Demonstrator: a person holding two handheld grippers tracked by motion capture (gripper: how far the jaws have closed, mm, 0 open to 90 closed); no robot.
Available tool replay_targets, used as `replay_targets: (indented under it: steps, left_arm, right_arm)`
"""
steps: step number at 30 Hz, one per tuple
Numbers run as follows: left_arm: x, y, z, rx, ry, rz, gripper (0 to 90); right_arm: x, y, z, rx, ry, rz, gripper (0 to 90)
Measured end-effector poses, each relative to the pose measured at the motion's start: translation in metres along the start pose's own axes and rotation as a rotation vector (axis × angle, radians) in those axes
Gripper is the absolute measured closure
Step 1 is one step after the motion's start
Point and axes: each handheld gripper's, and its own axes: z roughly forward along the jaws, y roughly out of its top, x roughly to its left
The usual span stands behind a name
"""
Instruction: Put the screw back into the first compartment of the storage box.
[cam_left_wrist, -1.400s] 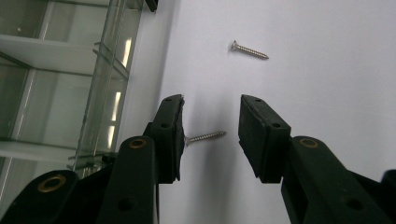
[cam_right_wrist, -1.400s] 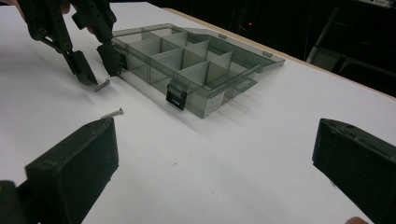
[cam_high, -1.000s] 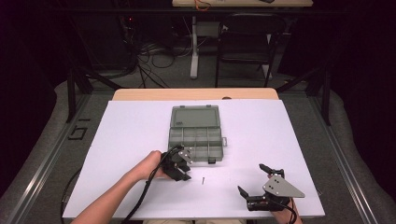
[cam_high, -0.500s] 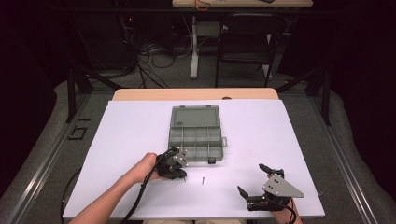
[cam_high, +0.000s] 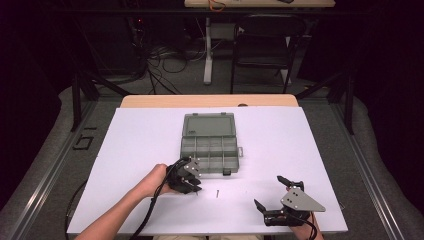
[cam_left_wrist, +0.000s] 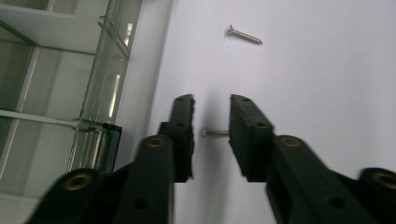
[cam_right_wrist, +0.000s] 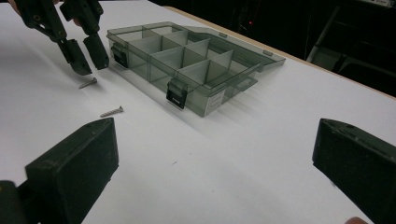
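Note:
A clear grey compartment box (cam_high: 209, 145) lies open in the middle of the white table (cam_high: 300, 135). Two small screws lie in front of it. My left gripper (cam_high: 192, 186) stands open just by the box's near left corner, tips down at the table. In the left gripper view one screw (cam_left_wrist: 215, 133) lies on the table between the jaws, and the other screw (cam_left_wrist: 244, 35) lies farther ahead. The right gripper view shows the left gripper (cam_right_wrist: 86, 56) over the first screw (cam_right_wrist: 88, 83). My right gripper (cam_high: 269, 191) rests wide open at the near right with nothing in it.
The box's lid (cam_high: 209, 125) lies flat behind its compartments (cam_right_wrist: 187, 60), which look empty. The second screw (cam_high: 218, 193) lies between the two grippers. A chair (cam_high: 262, 45) and cables stand on the floor beyond the table's far edge.
My left gripper has shifted slightly and settled lower, with its tips around the screw. The right gripper has not moved.

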Motion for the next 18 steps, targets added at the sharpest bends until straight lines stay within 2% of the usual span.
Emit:
replay_targets:
  steps: [1,2,5,7,11,12,15,18]
  left_arm:
    - [0.001,0.001,0.001,0.004,-0.007,-0.006,67.2]
    - [0.001,0.001,0.002,0.011,-0.006,-0.022,60.4]
    - [-0.001,0.003,0.007,0.031,-0.006,-0.076,56.5]
    - [-0.003,0.003,0.008,0.034,-0.009,-0.093,53.8]
    - [-0.008,0.003,0.012,0.073,0.011,-0.103,53.3]
    - [-0.009,0.003,0.014,0.089,0.027,-0.094,53.4]
    - [-0.012,0.002,0.014,0.084,0.048,-0.097,54.4]
    - [-0.014,0.000,0.014,0.069,0.048,-0.102,63.2]
  right_arm:
    - [0.000,0.000,0.000,0.000,0.000,-0.001,0.0]
    - [0.000,0.000,0.000,0.000,-0.001,-0.001,0.0]
    - [0.000,0.000,0.000,-0.003,0.001,0.000,0.0]
    - [0.000,0.000,0.000,0.000,0.000,0.000,0.0]
    - [0.000,0.000,0.000,-0.001,0.002,-0.002,0.0]
    - [0.000,0.000,0.000,-0.001,0.002,-0.002,0.0]
    - [0.000,0.000,0.000,0.001,-0.001,0.000,0.0]
    - [0.000,0.000,0.001,-0.010,-0.007,0.000,0.0]
